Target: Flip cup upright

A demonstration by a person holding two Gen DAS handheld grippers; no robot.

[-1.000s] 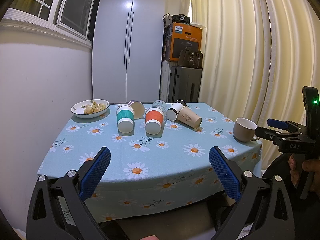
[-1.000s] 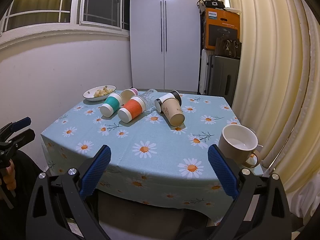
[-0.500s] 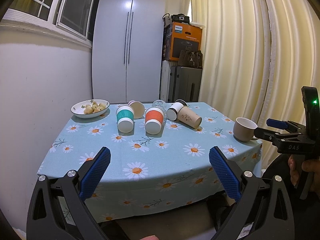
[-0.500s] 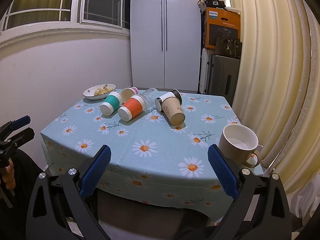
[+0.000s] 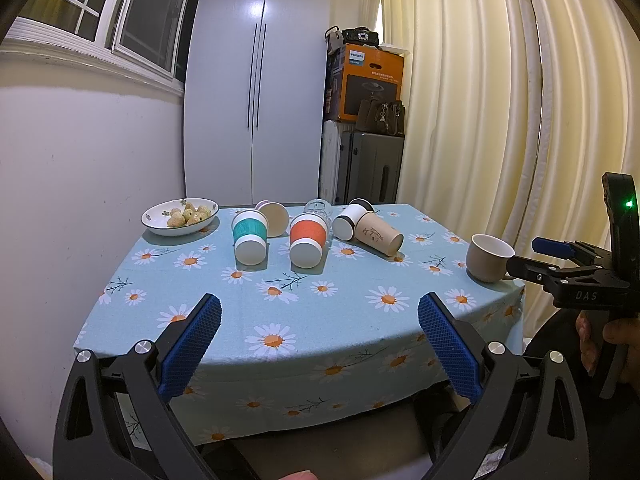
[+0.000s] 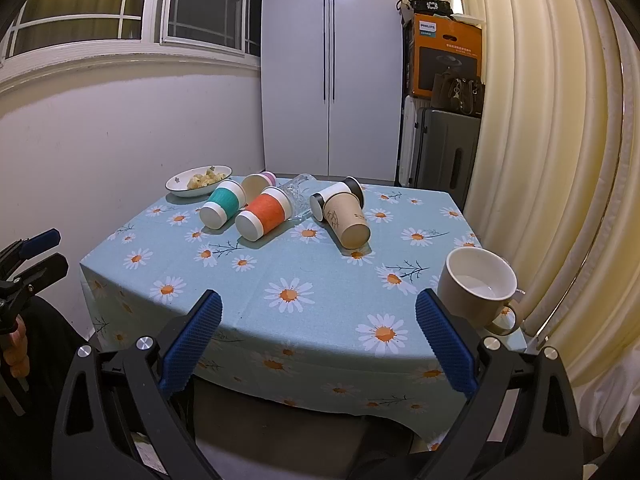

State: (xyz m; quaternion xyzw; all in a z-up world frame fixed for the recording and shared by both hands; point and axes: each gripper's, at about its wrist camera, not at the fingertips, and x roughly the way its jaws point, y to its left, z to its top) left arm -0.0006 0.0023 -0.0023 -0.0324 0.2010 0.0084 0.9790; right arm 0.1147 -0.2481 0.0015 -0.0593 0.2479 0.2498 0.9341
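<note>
No cup is yet gripped; the approach is judged not begun. On the table [image 6: 132, 280] the toppled cups [image 6: 348, 220] are laid in a far row, beside a bowl [image 6: 199, 180]; an upright mug [image 6: 476, 284] is passed nearby. The left gripper [image 5: 320, 344] and right gripper [image 6: 318, 340] are held wide, empty.

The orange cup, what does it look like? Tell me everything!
The orange cup lies on its side on the daisy tablecloth, not upright. A ribbed orange sleeve wraps its middle, and both ends are white. Its flat white bottom faces the cameras, so the inside is hidden. It looks like paper. The teal cup lies close on one side, and a clear glass lies against its other side. Neither gripper touches it.
</note>
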